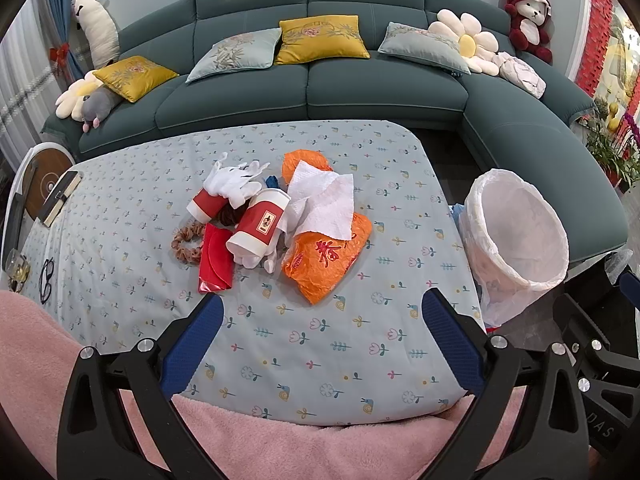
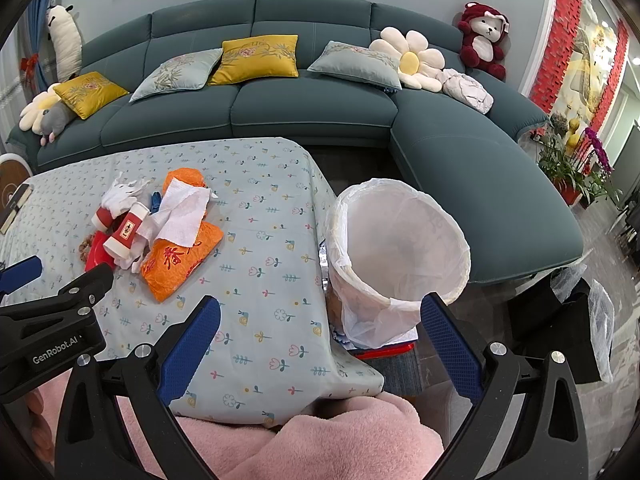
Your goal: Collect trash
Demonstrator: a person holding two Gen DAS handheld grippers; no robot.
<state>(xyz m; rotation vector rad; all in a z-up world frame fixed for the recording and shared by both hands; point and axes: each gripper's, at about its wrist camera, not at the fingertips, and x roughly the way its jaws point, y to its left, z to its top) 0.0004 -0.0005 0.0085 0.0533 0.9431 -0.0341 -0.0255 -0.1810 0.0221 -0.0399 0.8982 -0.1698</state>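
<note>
A pile of trash lies mid-table in the left wrist view: two red-and-white paper cups (image 1: 260,224) (image 1: 206,206) on their sides, white tissue (image 1: 324,204), an orange plastic bag (image 1: 324,260), a red envelope (image 1: 216,260), a brown scrunchie (image 1: 186,242) and crumpled white paper (image 1: 234,180). A bin with a white liner (image 1: 516,236) (image 2: 400,240) stands tilted off the table's right edge. My left gripper (image 1: 323,302) is open over bare cloth, short of the pile. My right gripper (image 2: 320,306) is open near the table's right corner, with its right finger in front of the bin.
The table carries a floral cloth (image 1: 320,360). A book (image 1: 60,196), spectacles (image 1: 47,280) and a glass (image 1: 16,266) sit at its left end. A teal sofa (image 1: 312,92) with cushions runs behind and to the right. Pink fabric (image 1: 280,440) lies at the near edge. A black box (image 2: 560,320) is on the floor.
</note>
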